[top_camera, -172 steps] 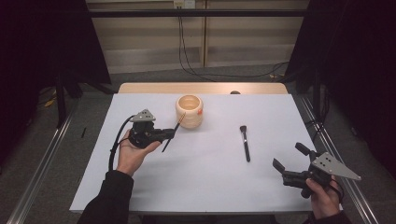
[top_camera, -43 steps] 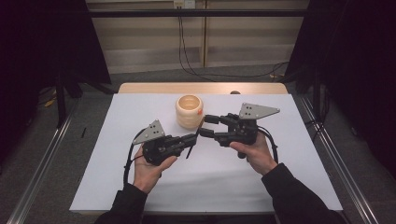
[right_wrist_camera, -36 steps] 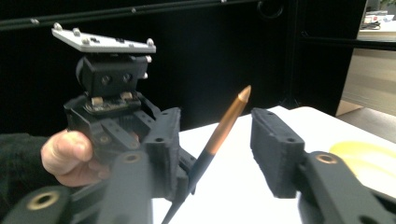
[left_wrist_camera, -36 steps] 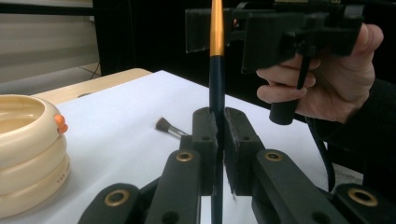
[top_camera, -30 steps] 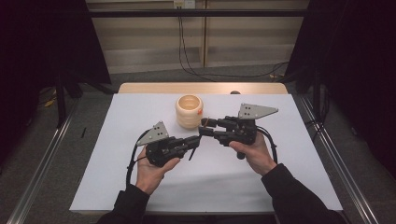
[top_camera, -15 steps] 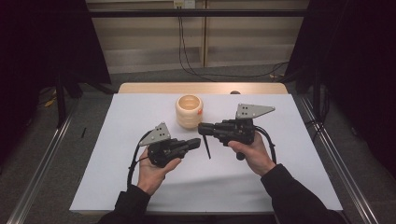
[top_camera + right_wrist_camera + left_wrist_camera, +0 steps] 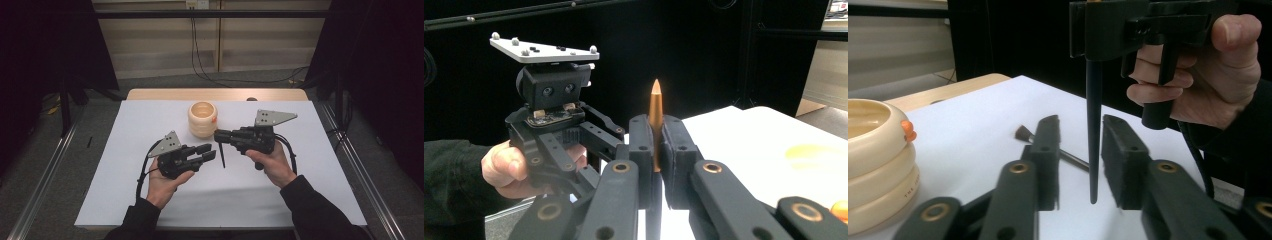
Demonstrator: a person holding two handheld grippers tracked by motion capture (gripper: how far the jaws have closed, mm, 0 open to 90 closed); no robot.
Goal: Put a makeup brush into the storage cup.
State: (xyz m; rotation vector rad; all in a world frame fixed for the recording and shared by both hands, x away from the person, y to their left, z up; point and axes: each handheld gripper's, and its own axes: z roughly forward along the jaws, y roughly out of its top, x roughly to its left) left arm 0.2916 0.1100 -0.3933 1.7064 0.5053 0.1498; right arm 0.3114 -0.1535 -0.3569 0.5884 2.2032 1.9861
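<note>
My right gripper point(image 7: 219, 135) is shut on a thin black stick point(image 7: 222, 156) with a copper tip point(image 7: 655, 100). The stick hangs straight down from its jaws over the white table, just in front of a cream ringed cup point(image 7: 202, 120). My left gripper point(image 7: 212, 151) points right at the stick. Its jaws have just been opening. In the left gripper view the stick point(image 7: 1093, 125) stands between the parted pads of the left gripper point(image 7: 1079, 125) without touching them, and the right gripper point(image 7: 1108, 30) grips its top. The right gripper view shows the right gripper point(image 7: 655, 122) pinching the copper end.
A second brush point(image 7: 1024, 134) lies flat on the white cloth point(image 7: 125, 190) behind my left jaws, bristles toward the cup point(image 7: 873, 155). Metal rails point(image 7: 45, 185) run along both sides of the table. A wooden edge point(image 7: 150, 94) shows at the back.
The left gripper carried the stick toward the middle and the right gripper came in and clamped it. Since half a second ago the left jaws have parted from the stick.
</note>
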